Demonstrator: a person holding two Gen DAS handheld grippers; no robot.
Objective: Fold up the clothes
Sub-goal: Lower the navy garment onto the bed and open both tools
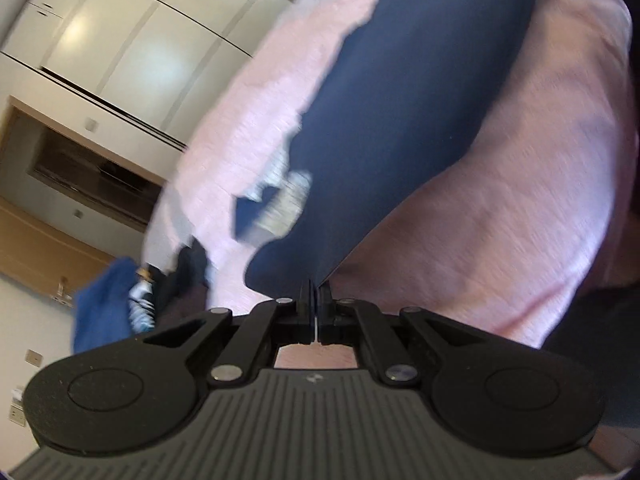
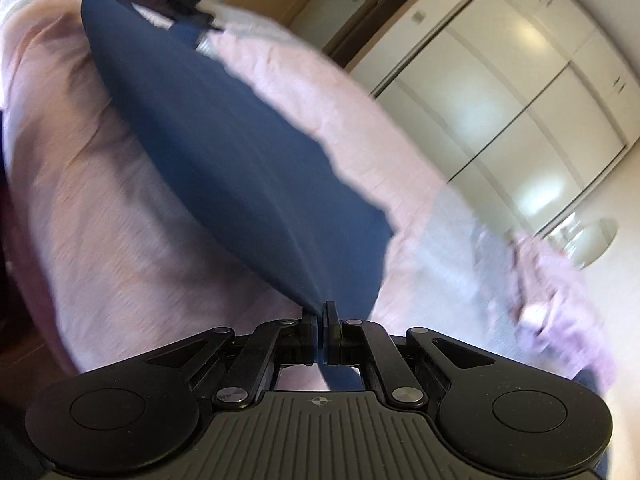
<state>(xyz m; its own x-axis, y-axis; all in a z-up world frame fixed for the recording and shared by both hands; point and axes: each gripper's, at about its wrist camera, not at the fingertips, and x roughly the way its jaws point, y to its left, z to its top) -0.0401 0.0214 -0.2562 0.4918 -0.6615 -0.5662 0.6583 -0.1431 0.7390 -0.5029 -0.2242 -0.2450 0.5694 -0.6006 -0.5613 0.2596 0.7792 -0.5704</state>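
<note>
Each wrist camera sits just behind its tool, angled down and close over the pink bed [image 1: 520, 208]. Both views share the navy garment [image 1: 380, 120] stretched between them, with white wardrobe doors [image 2: 520, 120] beyond the bed's far edge.

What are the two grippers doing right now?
Left gripper: closed, holding the navy garment.
Right gripper: closed, holding the same navy garment.

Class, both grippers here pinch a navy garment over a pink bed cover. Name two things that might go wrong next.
1. The left gripper and right gripper each hold only a thin edge of the navy garment, so it may slip free.
2. The slack cloth may drag and bunch the pink bed cover.
</note>
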